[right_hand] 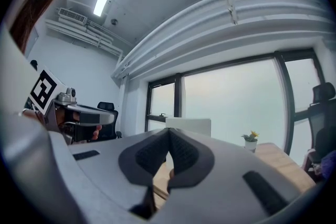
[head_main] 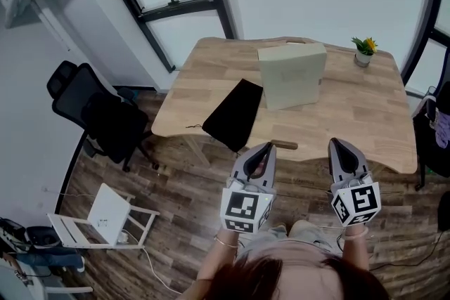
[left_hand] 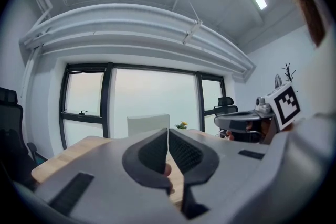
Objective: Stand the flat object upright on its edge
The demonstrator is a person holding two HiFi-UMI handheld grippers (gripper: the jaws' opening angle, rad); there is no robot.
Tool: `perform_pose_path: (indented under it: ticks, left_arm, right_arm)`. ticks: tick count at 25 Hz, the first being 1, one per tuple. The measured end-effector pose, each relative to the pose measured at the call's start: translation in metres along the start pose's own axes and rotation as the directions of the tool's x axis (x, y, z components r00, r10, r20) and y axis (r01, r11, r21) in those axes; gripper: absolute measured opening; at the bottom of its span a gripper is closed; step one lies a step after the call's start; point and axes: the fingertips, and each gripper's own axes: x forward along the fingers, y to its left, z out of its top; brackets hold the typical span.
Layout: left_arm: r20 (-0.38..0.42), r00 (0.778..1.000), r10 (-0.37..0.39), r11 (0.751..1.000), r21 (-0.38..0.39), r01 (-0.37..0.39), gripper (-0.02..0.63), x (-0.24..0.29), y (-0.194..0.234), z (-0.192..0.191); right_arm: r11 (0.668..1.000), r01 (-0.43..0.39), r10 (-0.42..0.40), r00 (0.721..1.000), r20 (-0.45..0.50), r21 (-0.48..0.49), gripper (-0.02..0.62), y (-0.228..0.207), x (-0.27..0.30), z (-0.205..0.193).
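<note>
A pale beige flat box stands upright on the wooden table, seen too as a box in the left gripper view and a box in the right gripper view. A black flat mat lies on the table's front left, one corner over the edge. My left gripper is at the table's front edge, shut and empty; its own view shows the left gripper with jaws together. My right gripper is held beside it, also shut and empty, and shows as the right gripper with jaws meeting.
A small potted plant sits at the table's far right corner. A black office chair stands left of the table. A white rack lies on the wood floor at lower left. A short brown piece lies at the table's front edge.
</note>
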Motion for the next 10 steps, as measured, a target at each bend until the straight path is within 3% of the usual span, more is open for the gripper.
perform_pose_path:
  ticks: [10]
  left_arm:
    - [-0.012, 0.999, -0.03, 1.0, -0.004, 0.03, 0.014, 0.0022, 0.0074, -0.0086]
  right_arm:
    - [1.0, 0.014, -0.014, 1.0, 0.001, 0.009, 0.0, 0.007, 0.0086, 0.0002]
